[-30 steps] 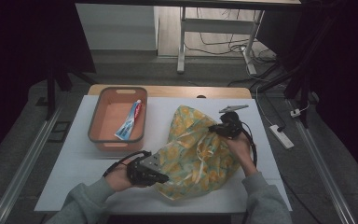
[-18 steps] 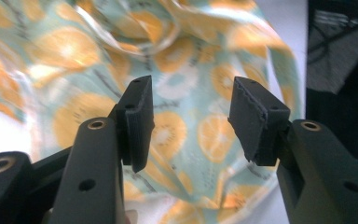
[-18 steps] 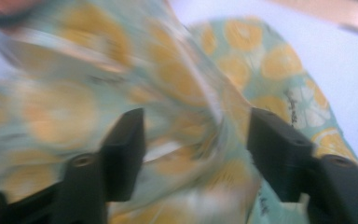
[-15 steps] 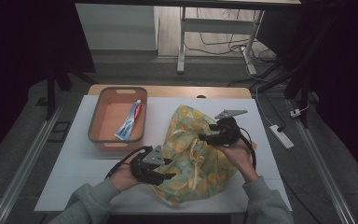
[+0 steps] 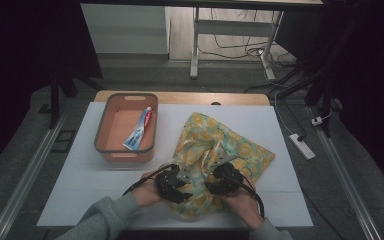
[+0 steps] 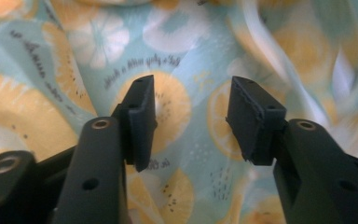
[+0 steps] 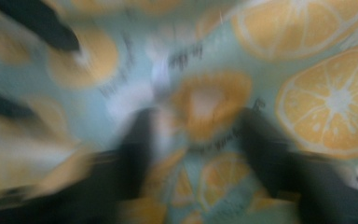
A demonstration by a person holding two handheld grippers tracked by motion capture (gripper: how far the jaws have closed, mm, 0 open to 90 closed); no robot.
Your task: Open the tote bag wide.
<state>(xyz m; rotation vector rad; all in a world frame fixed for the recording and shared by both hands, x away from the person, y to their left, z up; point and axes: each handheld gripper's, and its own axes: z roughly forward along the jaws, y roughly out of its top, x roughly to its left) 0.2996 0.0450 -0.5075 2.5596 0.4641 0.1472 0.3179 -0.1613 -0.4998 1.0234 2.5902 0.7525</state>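
Orange plastic makes up the tray (image 5: 111,136) at the far left of the table (image 5: 80,190), with a toothpaste tube (image 5: 139,129) lying in it, well apart from both grippers. Next comes the left gripper (image 6: 189,122), jaws wide with nothing pinched, the citrus-print cloth bag (image 5: 240,150) spread just ahead of them and showing through the gap. Just beside it, the right gripper (image 7: 196,140) also faces the bag; its jaws look apart, with printed cloth between them, though blur hides any contact.
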